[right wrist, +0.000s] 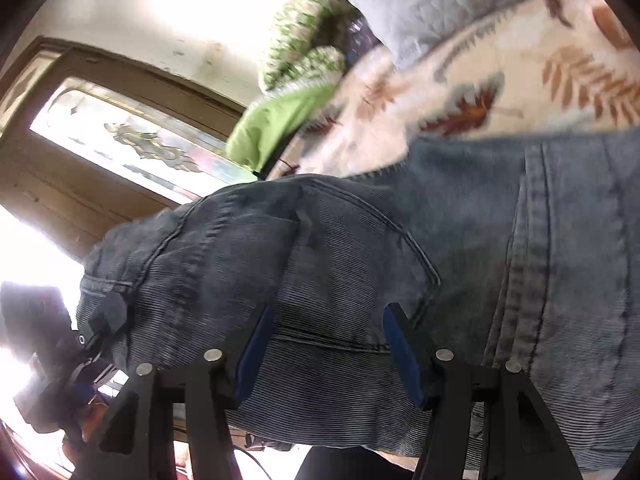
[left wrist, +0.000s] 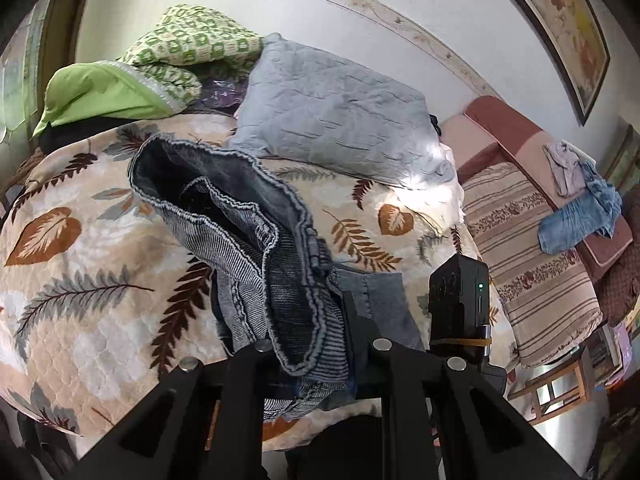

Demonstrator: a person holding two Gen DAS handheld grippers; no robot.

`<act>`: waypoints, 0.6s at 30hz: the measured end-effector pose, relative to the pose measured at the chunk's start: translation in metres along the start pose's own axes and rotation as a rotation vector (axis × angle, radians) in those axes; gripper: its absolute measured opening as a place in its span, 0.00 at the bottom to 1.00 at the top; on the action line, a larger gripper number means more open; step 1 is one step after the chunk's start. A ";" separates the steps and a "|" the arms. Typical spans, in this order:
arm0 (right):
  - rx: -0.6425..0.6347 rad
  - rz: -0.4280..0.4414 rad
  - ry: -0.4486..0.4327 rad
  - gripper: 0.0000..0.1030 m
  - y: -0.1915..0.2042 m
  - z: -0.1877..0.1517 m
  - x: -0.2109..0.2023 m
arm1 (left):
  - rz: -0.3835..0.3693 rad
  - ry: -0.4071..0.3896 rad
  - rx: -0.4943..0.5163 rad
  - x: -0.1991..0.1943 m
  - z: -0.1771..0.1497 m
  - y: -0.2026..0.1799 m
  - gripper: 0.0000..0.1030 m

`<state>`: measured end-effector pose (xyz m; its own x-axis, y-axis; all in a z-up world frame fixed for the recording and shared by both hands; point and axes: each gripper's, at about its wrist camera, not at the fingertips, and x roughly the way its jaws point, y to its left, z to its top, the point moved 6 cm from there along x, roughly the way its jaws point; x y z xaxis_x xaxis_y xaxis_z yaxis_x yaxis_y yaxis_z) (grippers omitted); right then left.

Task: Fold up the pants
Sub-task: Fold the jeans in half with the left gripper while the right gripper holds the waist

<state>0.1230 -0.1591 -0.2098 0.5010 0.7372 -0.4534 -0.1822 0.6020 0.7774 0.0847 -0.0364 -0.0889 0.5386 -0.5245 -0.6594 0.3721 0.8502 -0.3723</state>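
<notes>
Left tongs (left wrist: 316,344) clamp bunched jeans (left wrist: 256,248); right tongs (right wrist: 326,344) spread, unengaged. Single-sided hold risks denim sagging, fold skewing.

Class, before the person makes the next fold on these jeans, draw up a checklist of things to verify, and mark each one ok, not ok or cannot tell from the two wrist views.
1. Left gripper holds the jeans: ok, denim is bunched between its fingers.
2. Right gripper has a grip: not ok, fingers stand apart over the jeans.
3. Jeans lie flat: not ok, the waistband is lifted and crumpled.
4. Leaf-print bedspread offers bare space for folding: ok.
5. Grey pillow is apart from the jeans: ok.
6. Legs aligned: cannot tell.
</notes>
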 end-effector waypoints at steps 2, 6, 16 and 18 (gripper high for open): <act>-0.016 0.039 -0.036 0.60 0.002 0.003 -0.015 | -0.010 0.021 0.032 0.011 0.002 -0.021 0.15; -0.019 0.053 -0.101 0.60 -0.012 0.012 -0.045 | -0.053 0.065 0.083 0.037 0.004 -0.057 0.15; 0.104 -0.098 -0.239 0.60 -0.092 0.001 -0.123 | -0.181 0.250 0.127 0.141 -0.018 -0.143 0.14; 0.156 -0.165 -0.236 0.60 -0.115 -0.007 -0.131 | -0.205 0.319 0.102 0.158 -0.025 -0.150 0.14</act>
<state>0.0725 -0.3230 -0.2427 0.6983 0.5312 -0.4797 0.0406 0.6398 0.7675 0.0944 -0.2459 -0.1535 0.1893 -0.6291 -0.7539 0.5295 0.7120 -0.4612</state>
